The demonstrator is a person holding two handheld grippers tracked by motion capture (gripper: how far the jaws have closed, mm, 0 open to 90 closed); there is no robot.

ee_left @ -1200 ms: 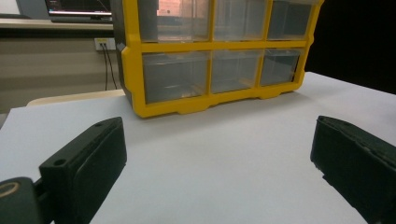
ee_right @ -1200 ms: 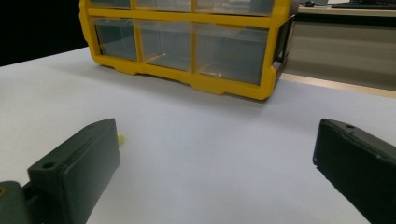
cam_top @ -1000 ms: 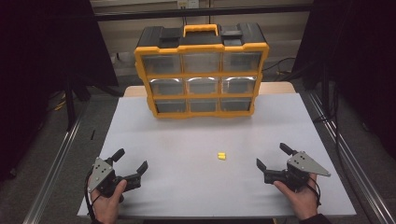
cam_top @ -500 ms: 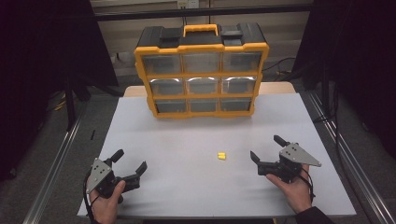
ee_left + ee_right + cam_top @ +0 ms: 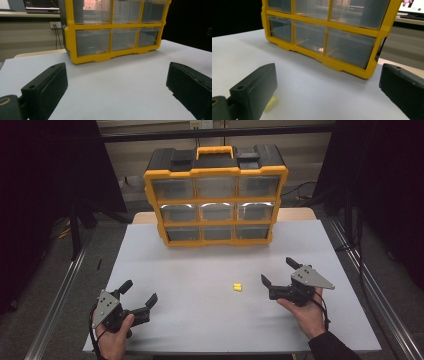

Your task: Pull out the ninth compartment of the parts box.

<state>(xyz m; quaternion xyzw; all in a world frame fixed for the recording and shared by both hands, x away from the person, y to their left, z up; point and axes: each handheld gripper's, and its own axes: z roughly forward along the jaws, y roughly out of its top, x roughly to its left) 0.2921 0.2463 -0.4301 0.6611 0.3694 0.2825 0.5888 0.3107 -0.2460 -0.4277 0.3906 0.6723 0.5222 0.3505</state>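
White table, right tongs wide, now nearer yellow piece, left tongs wide, unmoved

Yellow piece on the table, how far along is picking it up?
Nothing looks done yet: the yellow piece lies loose on the table. The right gripper, jaws open, is beside it, apart. The left gripper is open, holding nothing. Grasping and placing remain.

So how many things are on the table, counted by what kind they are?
Hand-held grippers: 2, the left hand-held gripper and the right hand-held gripper, both open.
Yellow-and-black drawer organizers: 1, with 9 clear drawers.
Small yellow pieces: 1, lying on the white table near the right one.
Total: 4 things.
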